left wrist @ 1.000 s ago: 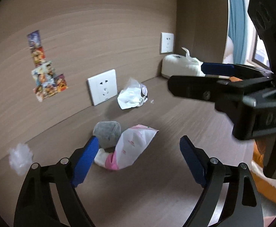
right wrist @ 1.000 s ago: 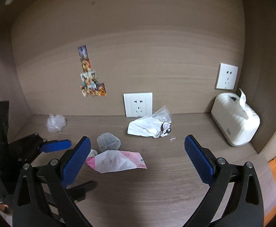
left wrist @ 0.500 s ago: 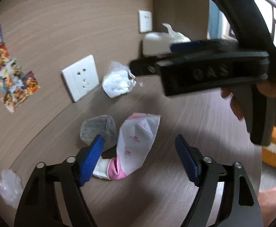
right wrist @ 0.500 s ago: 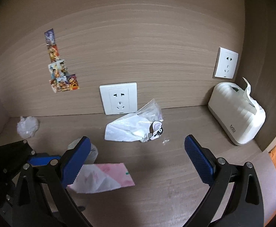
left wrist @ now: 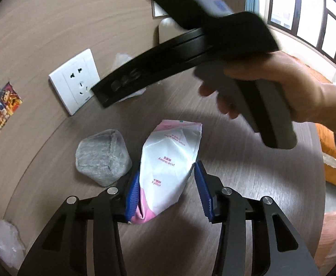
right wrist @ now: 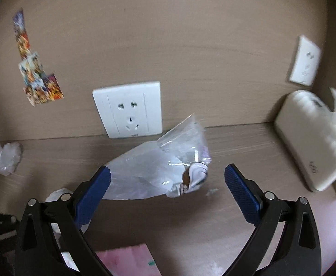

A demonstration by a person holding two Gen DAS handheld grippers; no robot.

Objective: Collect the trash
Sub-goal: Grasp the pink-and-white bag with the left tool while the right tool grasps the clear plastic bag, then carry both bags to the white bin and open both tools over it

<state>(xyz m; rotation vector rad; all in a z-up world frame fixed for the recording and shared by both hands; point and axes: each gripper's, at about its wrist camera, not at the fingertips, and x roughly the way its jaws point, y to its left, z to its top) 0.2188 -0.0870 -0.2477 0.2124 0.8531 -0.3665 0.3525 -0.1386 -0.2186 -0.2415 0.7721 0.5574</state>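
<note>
Nothing collected yet, judging by the litter lying loose on the wooden desk point(left wrist: 248, 184).

Nearest, in the left wrist view: left gripper point(left wrist: 168, 189) open, jaws straddling the pink-and-white sachet point(left wrist: 168, 161), which lies flat on the desk; the left blue pad touching or just beside its pink end, the right pad a little apart from its edge. Not clamped, so the pickup only beginning. Just beside the sachet on its left, a grey crumpled wad point(left wrist: 103, 156), untouched. At the near left edge, a white plastic scrap point(left wrist: 5, 246), well apart from the rest.

In the right wrist view: right gripper point(right wrist: 168, 191) open wide, holding nothing, aimed at the crumpled clear wrapper point(right wrist: 163, 172), which rests on the desk near the back wall, below the wall socket point(right wrist: 128, 109). Pads on either side in the picture, whether level with the wrapper hard to tell.

Farther right, a white tissue box point(right wrist: 312, 138) against the side wall, presumably not trash.

Left to do: all four pieces, starting probably with sachet and wrapper. No bin visible anywhere.
</note>
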